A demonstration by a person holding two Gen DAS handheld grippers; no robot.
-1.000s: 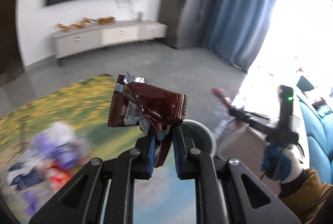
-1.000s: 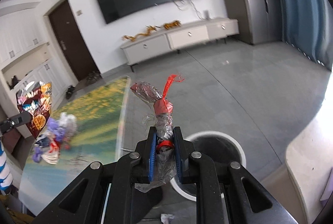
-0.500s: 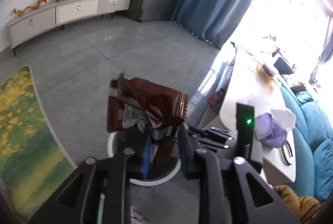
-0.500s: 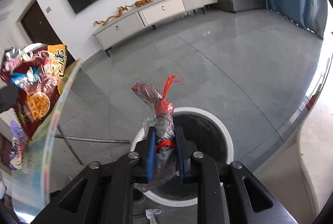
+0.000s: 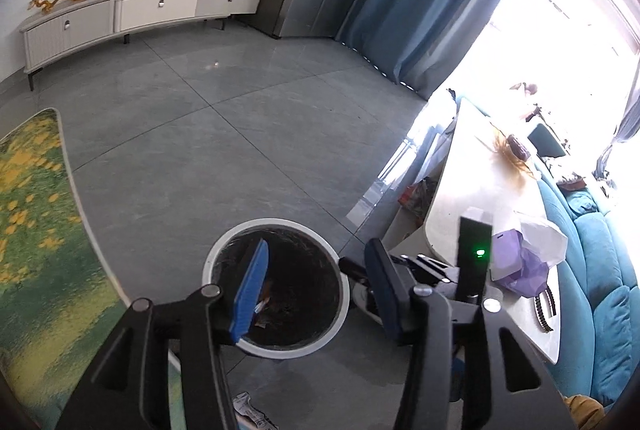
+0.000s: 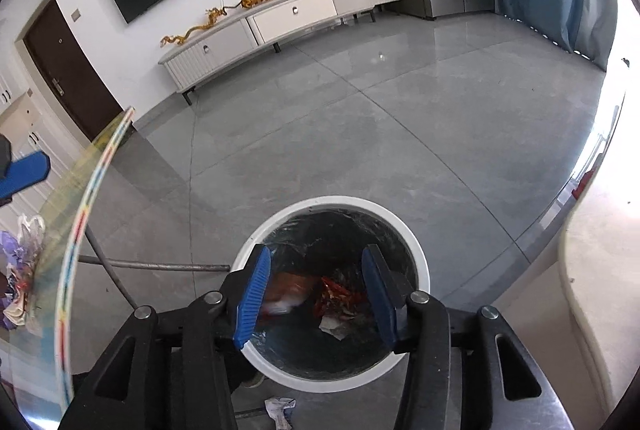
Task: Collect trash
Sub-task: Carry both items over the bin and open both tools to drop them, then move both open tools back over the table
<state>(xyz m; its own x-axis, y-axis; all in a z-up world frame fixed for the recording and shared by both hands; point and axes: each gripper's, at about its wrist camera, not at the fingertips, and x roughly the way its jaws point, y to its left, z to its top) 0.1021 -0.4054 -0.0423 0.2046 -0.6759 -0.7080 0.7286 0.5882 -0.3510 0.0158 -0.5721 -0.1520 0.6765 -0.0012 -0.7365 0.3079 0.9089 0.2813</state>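
A round white-rimmed trash bin (image 5: 224, 254) with a black liner stands on the grey floor; it also shows in the right wrist view (image 6: 420, 258). My left gripper (image 5: 316, 282) is open and empty above the bin. My right gripper (image 6: 316, 288) is open and empty right over the bin's mouth. Inside the bin lie a brown snack wrapper (image 6: 292, 290) and red and clear wrapper scraps (image 6: 340, 298). The right gripper's body (image 5: 472, 262) shows beside the bin in the left wrist view. A blue pad of the left gripper (image 6: 24, 170) shows at the left edge of the right wrist view.
A glass table with a yellow-green top (image 5: 36, 230) is at the left; more wrappers (image 6: 20, 270) lie on it. A paper scrap (image 6: 280, 408) lies on the floor by the bin. A white table (image 5: 460, 190) and blue sofa (image 5: 600, 290) stand at the right.
Both grippers have opened. The brown wrapper left my left gripper and the red-tied clear wrapper left my right gripper; both now lie in the bin.
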